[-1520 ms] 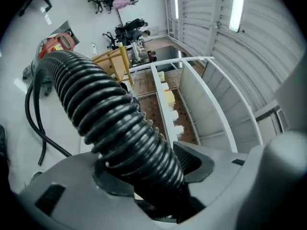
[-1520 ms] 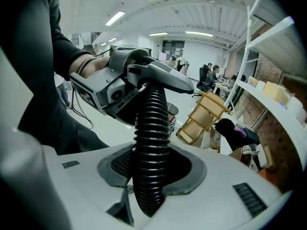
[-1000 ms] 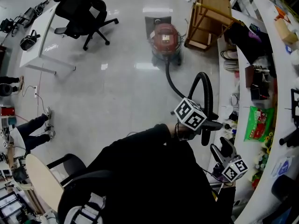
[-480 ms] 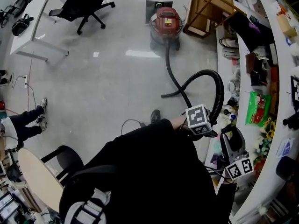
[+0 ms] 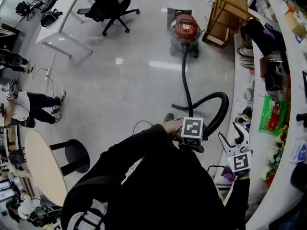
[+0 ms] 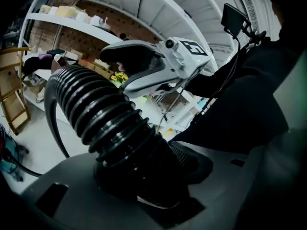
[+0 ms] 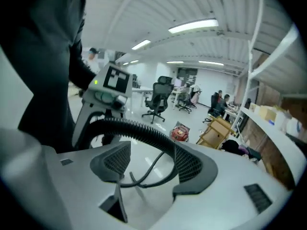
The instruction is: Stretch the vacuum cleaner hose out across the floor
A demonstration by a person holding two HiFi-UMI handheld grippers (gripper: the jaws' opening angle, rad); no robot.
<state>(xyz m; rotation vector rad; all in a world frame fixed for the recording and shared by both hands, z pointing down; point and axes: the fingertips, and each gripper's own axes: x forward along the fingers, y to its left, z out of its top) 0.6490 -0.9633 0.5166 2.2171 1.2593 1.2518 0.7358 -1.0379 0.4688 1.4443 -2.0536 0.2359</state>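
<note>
The red vacuum cleaner (image 5: 186,28) stands far up the floor. Its black ribbed hose (image 5: 184,80) runs toward me, bends into a loop at the right (image 5: 221,107) and ends in my left gripper (image 5: 199,137). In the left gripper view the hose end (image 6: 110,123) sits clamped between the jaws of that gripper (image 6: 144,174). My right gripper (image 5: 240,134) hangs just right of it, open with nothing in it. The right gripper view shows its pads (image 7: 117,159) apart around the gripper's middle (image 7: 148,162). Beyond them lies the hose (image 7: 139,128).
A curved white counter (image 5: 292,71) with shelves of goods runs down the right side. A wooden stand (image 5: 225,13) is beside the vacuum. A black office chair (image 5: 108,1) and a white table (image 5: 64,18) stand at the far left. A person (image 5: 33,104) sits at the left.
I have backed away from the vacuum with the hose end in my left gripper. The tall hose arch has dropped into a lower, longer loop. My right gripper has rolled and shifted.
</note>
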